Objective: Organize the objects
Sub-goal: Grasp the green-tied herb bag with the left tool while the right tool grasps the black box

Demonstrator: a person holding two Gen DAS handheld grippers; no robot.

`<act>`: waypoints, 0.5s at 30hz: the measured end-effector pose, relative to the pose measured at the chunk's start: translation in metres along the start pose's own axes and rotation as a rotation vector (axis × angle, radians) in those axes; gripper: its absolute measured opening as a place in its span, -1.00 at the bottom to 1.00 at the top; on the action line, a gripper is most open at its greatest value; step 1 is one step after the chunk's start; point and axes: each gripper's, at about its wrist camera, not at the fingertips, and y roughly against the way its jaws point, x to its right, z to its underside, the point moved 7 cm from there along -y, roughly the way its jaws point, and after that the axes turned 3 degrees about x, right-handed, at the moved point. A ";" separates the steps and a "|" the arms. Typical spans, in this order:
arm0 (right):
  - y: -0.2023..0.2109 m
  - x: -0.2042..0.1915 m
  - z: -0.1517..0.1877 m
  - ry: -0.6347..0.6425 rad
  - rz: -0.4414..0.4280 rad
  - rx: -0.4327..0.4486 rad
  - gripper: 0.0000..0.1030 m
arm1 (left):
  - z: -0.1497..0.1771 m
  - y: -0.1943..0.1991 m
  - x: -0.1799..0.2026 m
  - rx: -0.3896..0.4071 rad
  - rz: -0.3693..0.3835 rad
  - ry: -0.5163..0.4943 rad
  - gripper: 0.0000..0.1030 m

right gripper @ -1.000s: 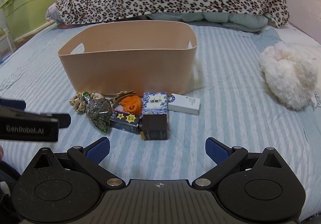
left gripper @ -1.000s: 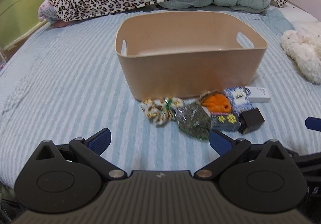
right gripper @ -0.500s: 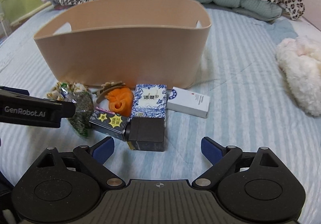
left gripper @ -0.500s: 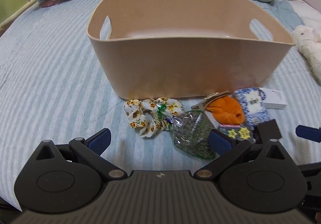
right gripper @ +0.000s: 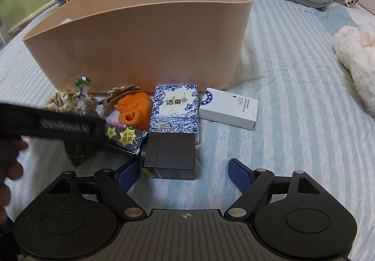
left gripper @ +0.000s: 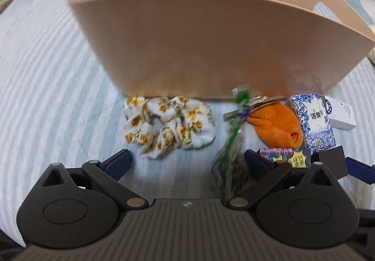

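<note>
Both pairs of fingers spread wide and empty, left gripper (left gripper: pixel 186 161) low over the floral scrunchie (left gripper: pixel 168 123) and cellophane herb sachet (left gripper: pixel 230 162), right gripper (right gripper: pixel 182 172) at the dark box (right gripper: pixel 170 155); risk of snagging neighbouring clutter; beige bin (right gripper: pixel 145 34) beyond, contents hidden.

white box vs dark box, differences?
The white box lies flat by the bin, right of the tissue pack; the dark box is chunkier and sits nearest the right gripper. The white one bears print, the dark one looks plain. Both rest on the bed.
</note>
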 end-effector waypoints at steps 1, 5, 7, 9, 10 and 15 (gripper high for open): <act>0.001 0.001 0.000 -0.007 0.000 0.006 0.39 | 0.000 0.002 -0.002 0.007 -0.002 -0.003 0.81; 0.006 0.006 -0.002 -0.048 -0.032 0.015 0.21 | 0.006 0.008 -0.011 0.020 0.011 0.001 0.73; 0.007 0.007 -0.002 -0.061 -0.048 0.018 0.07 | 0.009 0.009 -0.015 0.027 0.023 0.001 0.65; 0.008 0.006 -0.001 -0.066 -0.065 0.017 -0.09 | 0.011 0.012 -0.015 0.039 0.033 -0.019 0.49; 0.009 0.006 -0.001 -0.068 -0.072 0.016 -0.20 | 0.012 0.014 -0.015 0.047 0.038 -0.034 0.36; 0.014 0.005 0.001 -0.080 -0.089 0.014 -0.20 | 0.019 0.025 -0.014 0.068 0.071 -0.074 -0.26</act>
